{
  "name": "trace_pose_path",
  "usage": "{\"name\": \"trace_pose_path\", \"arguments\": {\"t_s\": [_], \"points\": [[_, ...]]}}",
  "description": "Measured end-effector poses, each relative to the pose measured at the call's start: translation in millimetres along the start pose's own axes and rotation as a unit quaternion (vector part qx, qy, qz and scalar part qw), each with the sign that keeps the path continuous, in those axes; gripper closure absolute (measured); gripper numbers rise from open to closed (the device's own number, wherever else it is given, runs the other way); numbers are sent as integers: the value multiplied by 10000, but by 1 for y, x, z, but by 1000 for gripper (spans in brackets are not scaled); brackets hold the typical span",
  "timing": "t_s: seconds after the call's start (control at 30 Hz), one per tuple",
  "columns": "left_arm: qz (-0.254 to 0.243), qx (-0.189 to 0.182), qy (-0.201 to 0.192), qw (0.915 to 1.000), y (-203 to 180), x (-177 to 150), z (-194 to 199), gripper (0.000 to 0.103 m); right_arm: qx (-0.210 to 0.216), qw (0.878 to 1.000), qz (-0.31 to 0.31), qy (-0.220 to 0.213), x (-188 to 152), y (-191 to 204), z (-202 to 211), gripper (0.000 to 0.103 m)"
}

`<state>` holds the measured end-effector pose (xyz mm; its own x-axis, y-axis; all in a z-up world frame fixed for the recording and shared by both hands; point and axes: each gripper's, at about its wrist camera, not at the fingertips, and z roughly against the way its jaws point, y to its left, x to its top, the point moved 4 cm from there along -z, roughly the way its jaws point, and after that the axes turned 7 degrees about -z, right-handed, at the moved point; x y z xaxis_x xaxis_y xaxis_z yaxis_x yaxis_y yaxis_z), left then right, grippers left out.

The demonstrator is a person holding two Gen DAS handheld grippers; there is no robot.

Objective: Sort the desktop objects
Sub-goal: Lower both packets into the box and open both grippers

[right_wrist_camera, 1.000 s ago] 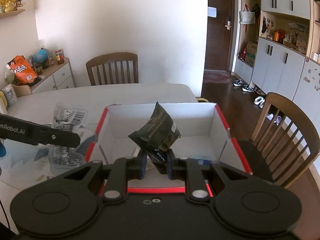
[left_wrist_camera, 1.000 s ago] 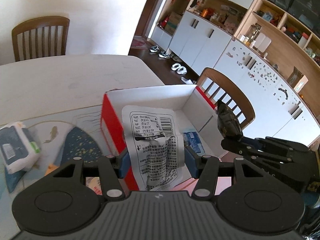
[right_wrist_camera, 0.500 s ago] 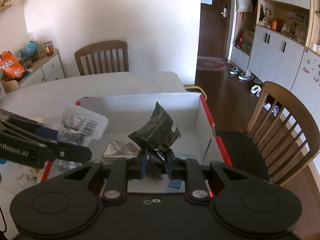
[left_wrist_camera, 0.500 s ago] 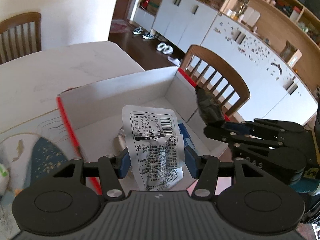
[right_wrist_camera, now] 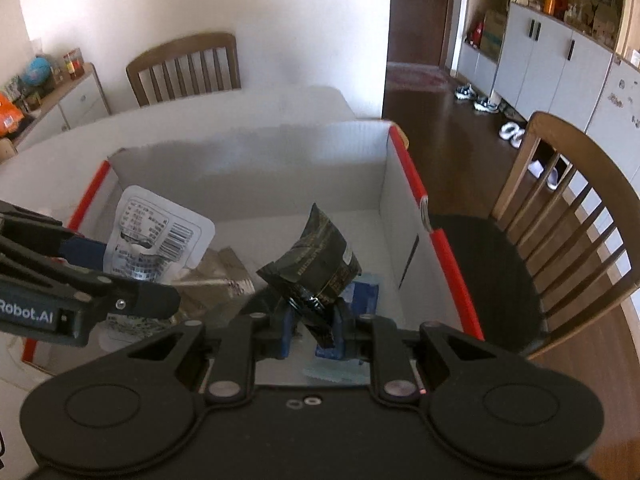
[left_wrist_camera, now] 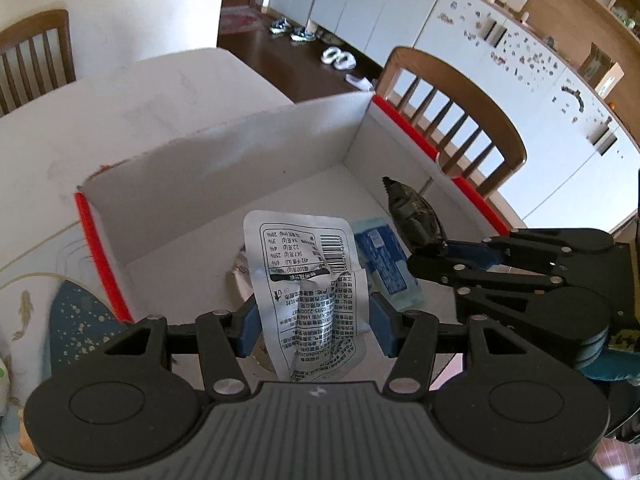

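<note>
While both grippers hang over the box (left_wrist_camera: 224,160), nothing is released yet — left gripper (left_wrist_camera: 312,320) pinches a silver packet (left_wrist_camera: 308,276), right gripper (right_wrist_camera: 310,326) clamps a dark packet (right_wrist_camera: 316,264). Below, a blue packet (left_wrist_camera: 384,260) and a foil pouch (right_wrist_camera: 216,276) already lie inside — sorting partly done.
</note>
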<state>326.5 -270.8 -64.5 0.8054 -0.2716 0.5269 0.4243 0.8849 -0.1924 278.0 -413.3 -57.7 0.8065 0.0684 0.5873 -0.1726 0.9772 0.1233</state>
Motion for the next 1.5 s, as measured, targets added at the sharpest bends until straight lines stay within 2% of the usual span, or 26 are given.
{"name": "trace_pose_path", "arguments": {"t_s": [0.4, 0.73, 0.8, 0.87, 0.97, 1.1, 1.5], "points": [[-165, 130, 567, 9982, 5, -6, -28, 48, -246, 9982, 175, 525, -3, -1, -23, 84], [-297, 180, 678, 9971, 2, -7, -30, 47, -226, 9980, 175, 569, -3, -1, -25, 79], [-384, 208, 706, 9965, 0, -7, -31, 44, -206, 9980, 177, 567, -3, 0, -23, 76], [-462, 246, 687, 9963, -4, -8, -29, 36, -182, 9982, 172, 548, -3, -1, -21, 75], [-478, 274, 608, 9966, -7, -9, -27, 33, -159, 9984, 161, 511, -4, -2, -18, 72], [-428, 254, 488, 9976, -5, -9, -20, 28, -128, 9990, 131, 418, -3, -3, -10, 55], [-270, 105, 0, 9996, -8, -3, 20, 27, -4, 9998, 85, 168, 3, 2, 19, 55]]}}
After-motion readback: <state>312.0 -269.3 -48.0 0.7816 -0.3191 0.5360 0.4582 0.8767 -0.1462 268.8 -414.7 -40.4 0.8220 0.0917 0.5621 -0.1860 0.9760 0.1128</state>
